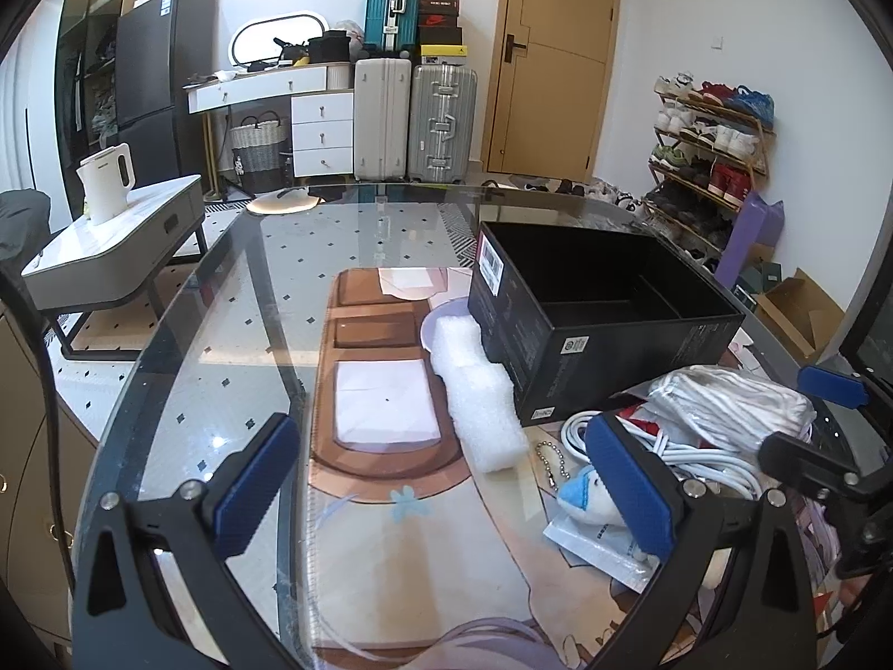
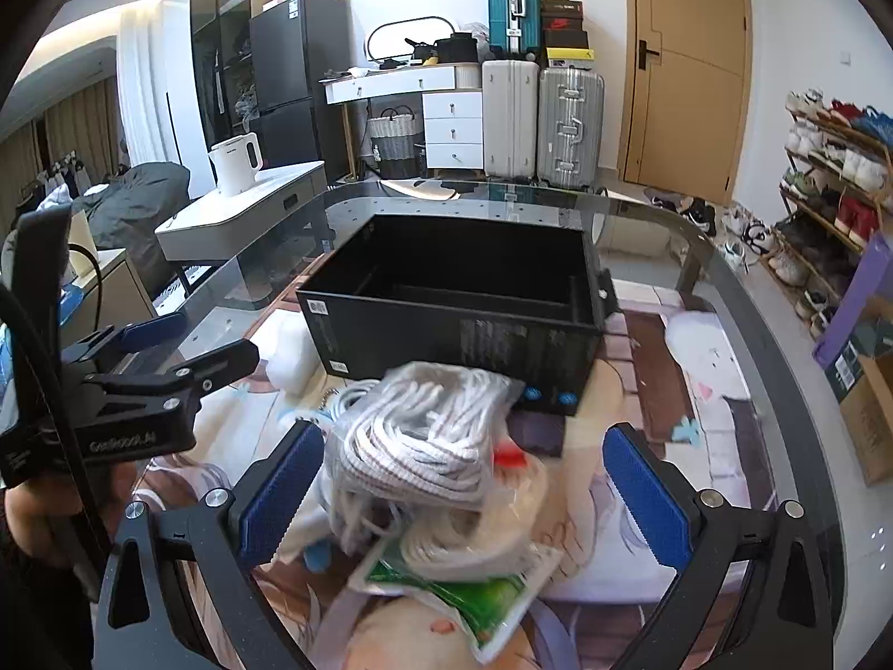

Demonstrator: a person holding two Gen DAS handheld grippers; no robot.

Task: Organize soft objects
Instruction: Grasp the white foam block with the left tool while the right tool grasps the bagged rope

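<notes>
Resting on a glass table (image 1: 184, 368) are the task's soft items, heaped near the front right. A bag of white rope (image 2: 424, 435) tops the heap, wrapped in clear plastic, just in front of an open black box (image 2: 463, 301). The box interior appears bare, with a divider along one side. Below the rope lie a green-printed packet (image 2: 480, 597) and a coil of white cable (image 1: 697, 458).

Right gripper (image 2: 463, 497): fingers spread wide, one pad on each side of the rope bag. The left pad (image 2: 279, 491) is close to the bag; whether it touches cannot be told. The right pad is clear of the bag. Nothing is pinched.

Left gripper (image 1: 446, 486): fingers spread wide, low over the table, holding nothing. Its right pad (image 1: 636, 491) stands in front of a small white plush (image 1: 586, 497) with a blue patch and a ball chain; contact cannot be confirmed. A flat clear packet (image 1: 597, 547) lies beneath the plush.

A white foam roll (image 1: 480, 391) lies on the table against the box's left wall, between the left gripper's fingers but further off.

A printed mat (image 1: 385, 391) shows beneath the glass. In the right wrist view the left gripper appears at the left edge, a hand (image 2: 33, 519) partly visible behind it.
</notes>
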